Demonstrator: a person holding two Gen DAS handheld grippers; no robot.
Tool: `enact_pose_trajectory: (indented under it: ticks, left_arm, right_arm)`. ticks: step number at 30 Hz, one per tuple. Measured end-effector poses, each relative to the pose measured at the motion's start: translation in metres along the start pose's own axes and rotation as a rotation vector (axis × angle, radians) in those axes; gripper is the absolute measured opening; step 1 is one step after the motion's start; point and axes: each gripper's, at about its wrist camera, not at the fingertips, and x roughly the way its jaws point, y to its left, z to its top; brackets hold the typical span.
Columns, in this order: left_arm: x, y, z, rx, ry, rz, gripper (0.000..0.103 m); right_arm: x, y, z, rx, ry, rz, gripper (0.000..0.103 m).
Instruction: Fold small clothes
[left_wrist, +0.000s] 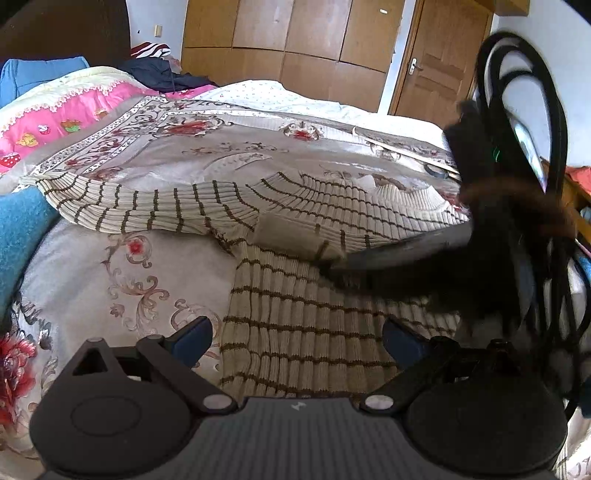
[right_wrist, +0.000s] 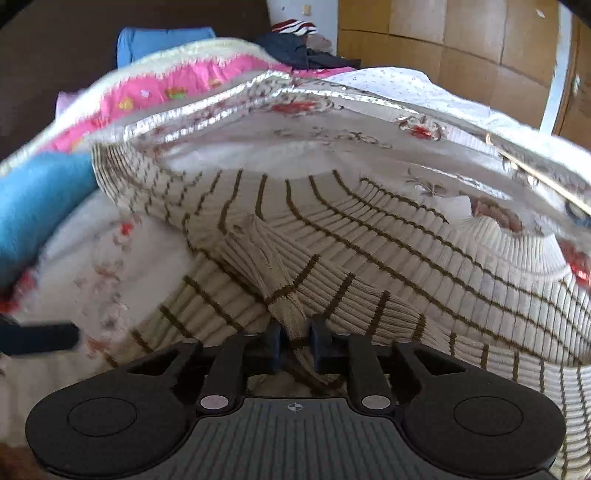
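Observation:
A cream ribbed sweater with brown stripes (left_wrist: 295, 325) lies on the flowered bedspread (left_wrist: 110, 280). One sleeve (left_wrist: 140, 206) stretches out to the left. My left gripper (left_wrist: 297, 338) is open and empty, its jaws wide apart just above the sweater's lower body. My right gripper (right_wrist: 295, 341) is shut on a pinched fold of the sweater (right_wrist: 280, 280), near the cuff of the folded-in sleeve. In the left wrist view the right gripper (left_wrist: 406, 258) shows as a dark blurred shape over the sweater, coming in from the right. The sweater's collar (right_wrist: 517, 251) lies at the right.
A blue towel (left_wrist: 18, 236) lies at the left edge of the bed. A pink quilt (left_wrist: 55, 114) and dark clothes (left_wrist: 159, 74) are piled at the far left. Wooden wardrobes (left_wrist: 295, 44) and a door (left_wrist: 436, 62) stand behind. Black cables (left_wrist: 524, 110) hang at the right.

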Motion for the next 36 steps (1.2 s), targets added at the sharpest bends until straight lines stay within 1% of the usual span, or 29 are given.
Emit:
enact_pose_trajectory:
  ticks: [3, 6, 7, 9, 12, 13, 15, 16, 18, 19, 21, 22, 23, 24, 26, 28, 29, 31, 32, 34, 36]
  left_arm:
    - [0.002, -0.001, 0.0, 0.006, 0.006, -0.003, 0.103]
    - [0.002, -0.002, -0.001, 0.012, 0.004, 0.003, 0.103]
    - [0.002, -0.002, -0.001, 0.012, 0.001, 0.007, 0.103]
    - [0.002, -0.003, 0.001, 0.01, -0.005, 0.014, 0.103]
    - [0.004, -0.006, 0.009, 0.006, -0.005, -0.013, 0.103]
    - [0.006, -0.008, 0.014, 0.016, -0.016, -0.013, 0.103]
    - [0.014, -0.017, 0.026, 0.06, -0.045, 0.003, 0.103]
    - [0.019, -0.021, 0.032, 0.077, -0.057, 0.008, 0.103]
    - [0.038, -0.029, 0.043, 0.105, -0.064, 0.017, 0.103]
    - [0.05, -0.032, 0.047, 0.118, -0.06, 0.033, 0.103]
    - [0.08, -0.035, 0.05, 0.156, -0.02, 0.099, 0.103]
    - [0.092, -0.035, 0.049, 0.171, 0.012, 0.13, 0.103]
    - [0.104, -0.033, 0.048, 0.179, 0.046, 0.153, 0.103]
    - [0.107, -0.029, 0.047, 0.169, 0.051, 0.148, 0.103]
    - [0.101, -0.024, 0.049, 0.146, 0.035, 0.146, 0.103]
    - [0.093, -0.02, 0.05, 0.143, 0.016, 0.179, 0.103]
    - [0.088, -0.017, 0.049, 0.134, 0.007, 0.183, 0.103]
    - [0.078, -0.009, 0.048, 0.105, 0.004, 0.18, 0.103]
    - [0.074, -0.007, 0.046, 0.095, 0.004, 0.18, 0.103]
    - [0.065, -0.002, 0.041, 0.075, -0.005, 0.182, 0.103]
    - [0.06, 0.003, 0.035, 0.063, -0.011, 0.182, 0.103]
  right_arm:
    - [-0.028, -0.018, -0.001, 0.061, -0.046, 0.018, 0.024]
    - [-0.051, -0.042, -0.013, 0.132, -0.079, -0.035, 0.026]
    - [-0.057, -0.052, -0.019, 0.153, -0.085, -0.063, 0.026]
    - [-0.063, -0.074, -0.031, 0.189, -0.088, -0.152, 0.026]
    - [-0.065, -0.113, -0.048, 0.285, -0.069, -0.296, 0.026]
    - [-0.066, -0.124, -0.053, 0.301, -0.064, -0.331, 0.026]
    - [-0.059, -0.143, -0.062, 0.325, -0.017, -0.427, 0.026]
    - [-0.059, -0.151, -0.067, 0.347, -0.013, -0.438, 0.026]
    - [-0.064, -0.159, -0.074, 0.365, -0.027, -0.414, 0.023]
    - [-0.066, -0.159, -0.074, 0.351, -0.023, -0.419, 0.023]
    - [-0.069, -0.154, -0.073, 0.317, -0.02, -0.43, 0.023]
    - [-0.073, -0.15, -0.071, 0.308, -0.027, -0.418, 0.028]
    - [-0.076, -0.143, -0.066, 0.289, -0.047, -0.386, 0.028]
    - [-0.078, -0.136, -0.061, 0.263, -0.066, -0.345, 0.028]
    - [-0.071, -0.12, -0.045, 0.204, -0.07, -0.227, 0.028]
    - [-0.058, -0.103, -0.03, 0.155, -0.068, -0.111, 0.028]
    - [-0.047, -0.093, -0.021, 0.124, -0.056, -0.053, 0.03]
    - [-0.028, -0.077, -0.007, 0.071, -0.032, 0.028, 0.033]
    - [-0.017, -0.069, 0.0, 0.037, -0.024, 0.054, 0.039]
    - [0.004, -0.057, 0.009, -0.019, 0.003, 0.072, 0.047]
    - [0.026, -0.049, 0.016, -0.063, 0.041, 0.059, 0.048]
